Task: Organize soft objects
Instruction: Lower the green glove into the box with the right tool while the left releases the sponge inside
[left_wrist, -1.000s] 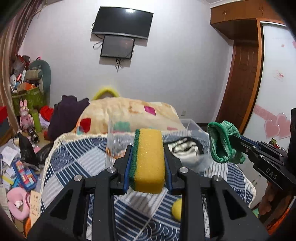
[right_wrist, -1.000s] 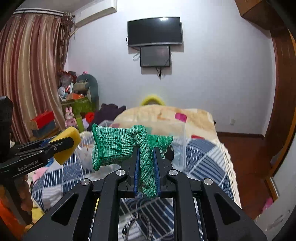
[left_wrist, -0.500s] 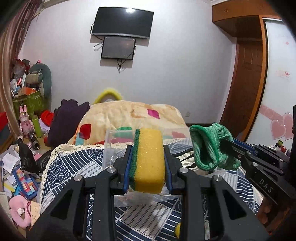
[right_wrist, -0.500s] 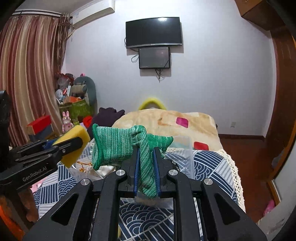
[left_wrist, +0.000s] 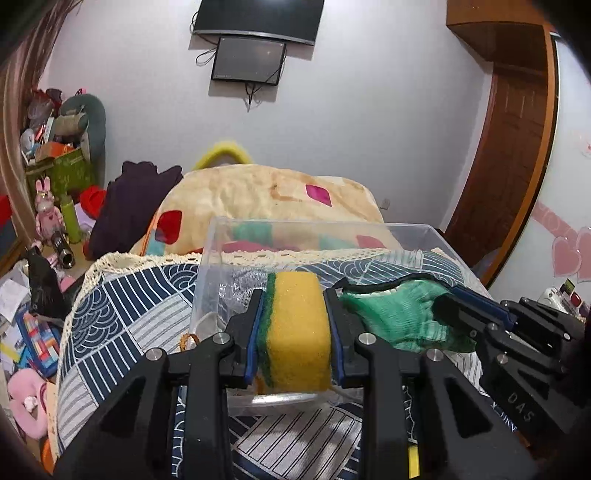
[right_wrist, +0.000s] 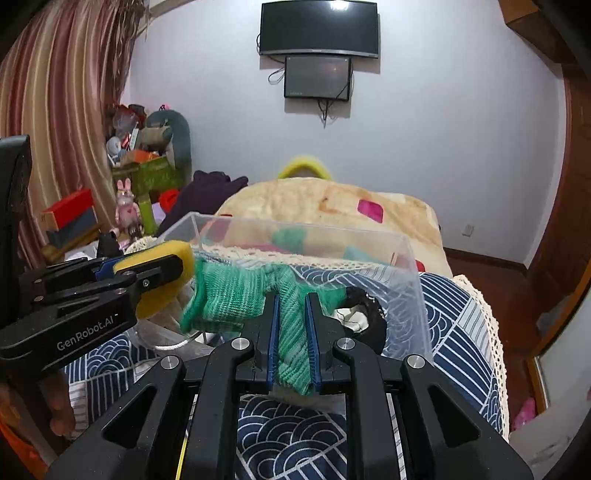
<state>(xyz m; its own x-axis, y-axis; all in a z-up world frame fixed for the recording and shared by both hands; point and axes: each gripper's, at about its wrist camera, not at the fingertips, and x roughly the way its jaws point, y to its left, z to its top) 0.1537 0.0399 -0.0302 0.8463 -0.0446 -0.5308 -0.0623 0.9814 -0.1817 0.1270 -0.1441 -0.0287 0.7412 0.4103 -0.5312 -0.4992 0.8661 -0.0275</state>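
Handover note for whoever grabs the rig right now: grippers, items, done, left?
Left gripper: shut on the yellow-green sponge, held at the clear plastic bin.
Right gripper: shut on the green knit cloth, at the same bin, beside the sponge.
Bin sits on the blue patterned bedspread; a black-and-white fabric item already lies inside.
Done: both picked up and brought to the bin.
Left: release both into it.

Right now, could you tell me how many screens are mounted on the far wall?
2. A large dark television hangs high on the wall, and a smaller monitor sits directly beneath it. Both are off; none appear hidden.
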